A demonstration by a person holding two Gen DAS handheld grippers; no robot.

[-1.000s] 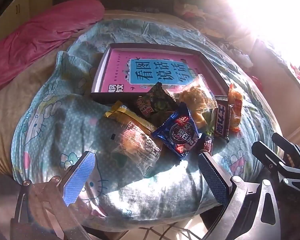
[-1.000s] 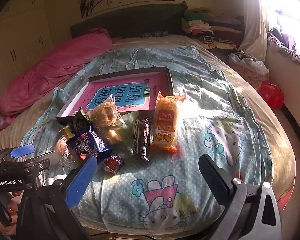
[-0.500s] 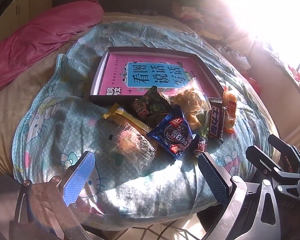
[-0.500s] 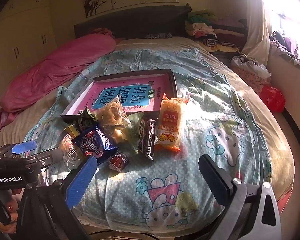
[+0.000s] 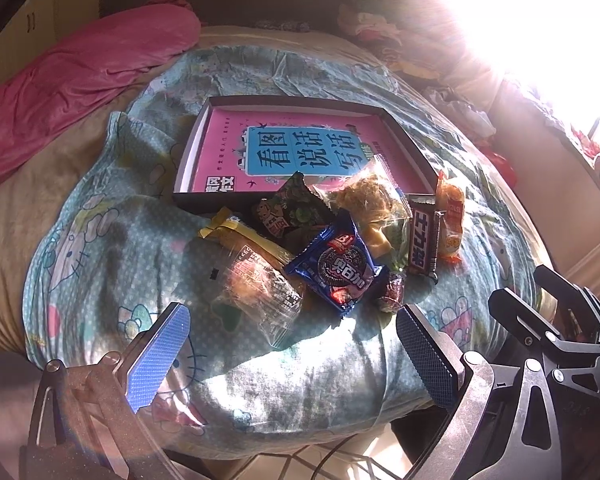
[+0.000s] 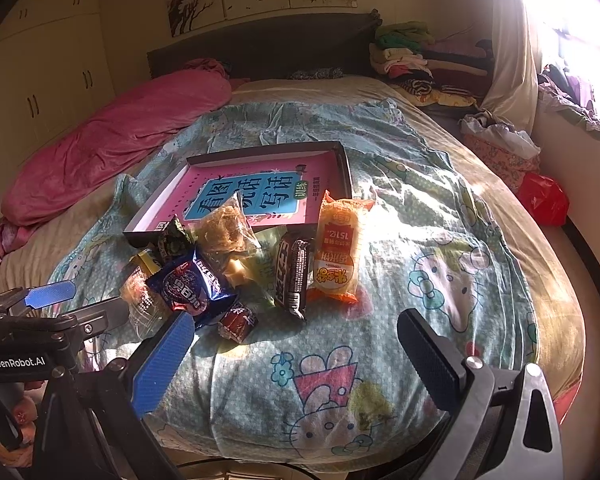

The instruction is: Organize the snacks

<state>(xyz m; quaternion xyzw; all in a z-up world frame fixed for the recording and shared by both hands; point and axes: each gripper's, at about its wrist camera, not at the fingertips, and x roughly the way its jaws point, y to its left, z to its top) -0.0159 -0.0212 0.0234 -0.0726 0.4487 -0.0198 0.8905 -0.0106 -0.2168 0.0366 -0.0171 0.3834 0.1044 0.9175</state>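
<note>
Both claws backed off; glare (image 5: 540, 12) hides window.

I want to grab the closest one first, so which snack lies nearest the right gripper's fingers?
The small dark red wrapped candy, at the near edge of the pile, beside the blue cookie packet. Every other snack lies farther up the bed.

left claw (image 5: 288, 350): hovering low at the near edge, fingers spread wide, gripping nothing | right claw (image 6: 296, 354): hovering to the right of the left claw, fingers likewise spread wide, gripping nothing | both pointing toward the far side
</note>
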